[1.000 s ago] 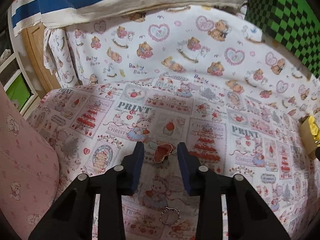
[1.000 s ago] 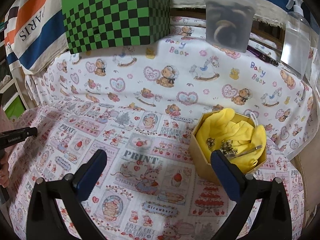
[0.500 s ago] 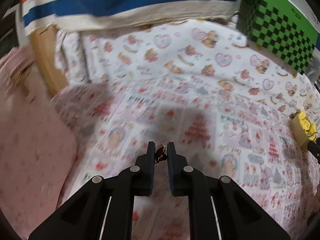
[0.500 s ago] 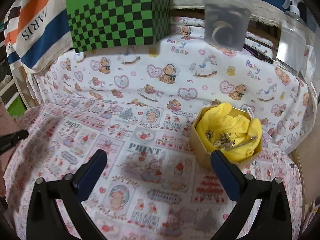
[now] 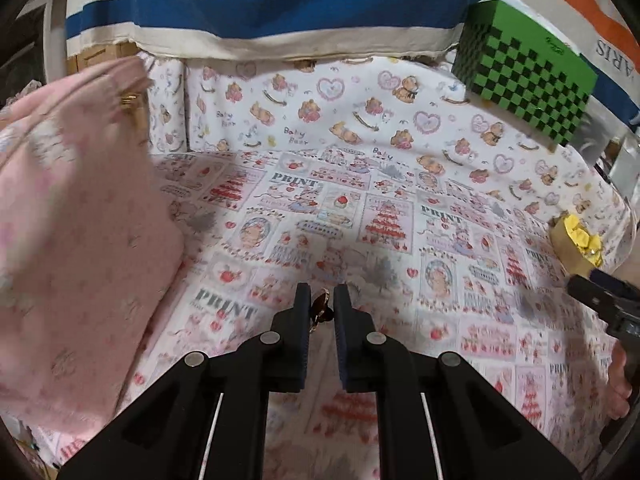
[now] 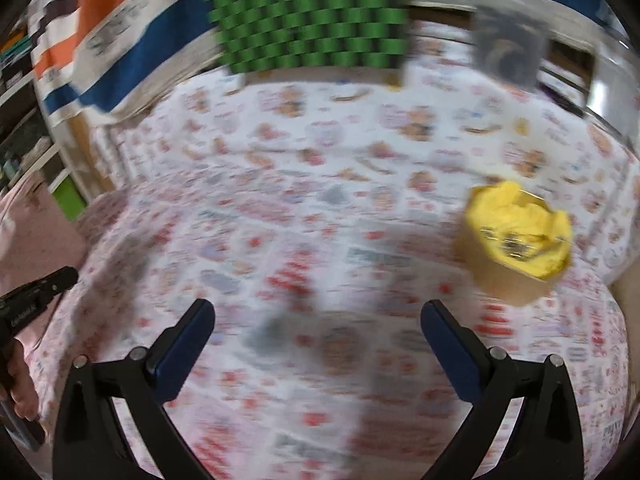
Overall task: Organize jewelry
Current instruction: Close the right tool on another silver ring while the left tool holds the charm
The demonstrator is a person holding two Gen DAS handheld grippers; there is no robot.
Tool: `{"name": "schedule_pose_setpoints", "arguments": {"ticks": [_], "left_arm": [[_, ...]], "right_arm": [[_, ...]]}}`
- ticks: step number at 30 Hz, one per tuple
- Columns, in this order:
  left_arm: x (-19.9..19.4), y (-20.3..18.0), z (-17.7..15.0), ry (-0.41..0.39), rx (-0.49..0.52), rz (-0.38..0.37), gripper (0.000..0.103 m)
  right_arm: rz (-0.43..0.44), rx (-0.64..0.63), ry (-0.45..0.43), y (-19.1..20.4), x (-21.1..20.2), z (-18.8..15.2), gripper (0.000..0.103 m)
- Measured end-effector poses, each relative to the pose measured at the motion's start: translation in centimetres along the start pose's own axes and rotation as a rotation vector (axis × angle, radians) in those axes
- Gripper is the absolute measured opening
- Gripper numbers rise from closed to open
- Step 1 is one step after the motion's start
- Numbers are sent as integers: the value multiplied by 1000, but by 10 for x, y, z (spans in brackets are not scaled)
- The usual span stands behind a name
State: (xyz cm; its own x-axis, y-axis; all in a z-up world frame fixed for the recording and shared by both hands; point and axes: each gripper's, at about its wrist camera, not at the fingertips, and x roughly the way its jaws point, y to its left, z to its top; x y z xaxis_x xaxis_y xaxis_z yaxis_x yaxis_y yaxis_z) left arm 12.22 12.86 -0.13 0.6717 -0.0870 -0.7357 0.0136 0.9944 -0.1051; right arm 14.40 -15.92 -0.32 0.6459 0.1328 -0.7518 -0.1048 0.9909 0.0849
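My left gripper (image 5: 322, 302) is shut on a small red and gold jewelry piece (image 5: 321, 307) and holds it above the printed cloth (image 5: 360, 240). A tan box lined with yellow cloth (image 6: 516, 236) holds several small jewelry pieces; it stands at the right in the right wrist view and shows at the far right edge in the left wrist view (image 5: 576, 242). My right gripper (image 6: 318, 322) is open and empty above the cloth, left of the box. The right wrist view is blurred.
A green checkered box (image 5: 524, 66) sits on the back ledge, with a clear plastic container (image 6: 506, 50) beside it. A pink cushion (image 5: 72, 220) lies at the left. A striped towel (image 5: 260, 12) hangs along the back.
My left gripper closed on the red and gold piece and lifted it off the cloth, swinging right. My right gripper moved left and back, so the yellow-lined box now sits farther right.
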Motion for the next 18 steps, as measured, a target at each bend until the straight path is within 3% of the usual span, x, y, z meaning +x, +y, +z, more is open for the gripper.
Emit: {"name": "schedule_pose_setpoints", "arguments": {"ticks": [2, 7, 11, 18], "left_arm": [[-6, -1, -4, 6, 42, 0, 10], [-13, 7, -20, 24, 75, -16, 10], [-16, 17, -25, 21, 71, -44, 10], [-20, 27, -16, 0, 95, -17, 10]], "right_arm": [[42, -34, 45, 22, 7, 3, 75], [173, -51, 135, 82, 22, 16, 51], [176, -147, 179, 133, 41, 23, 41], [137, -261, 204, 192, 74, 17, 36]]}}
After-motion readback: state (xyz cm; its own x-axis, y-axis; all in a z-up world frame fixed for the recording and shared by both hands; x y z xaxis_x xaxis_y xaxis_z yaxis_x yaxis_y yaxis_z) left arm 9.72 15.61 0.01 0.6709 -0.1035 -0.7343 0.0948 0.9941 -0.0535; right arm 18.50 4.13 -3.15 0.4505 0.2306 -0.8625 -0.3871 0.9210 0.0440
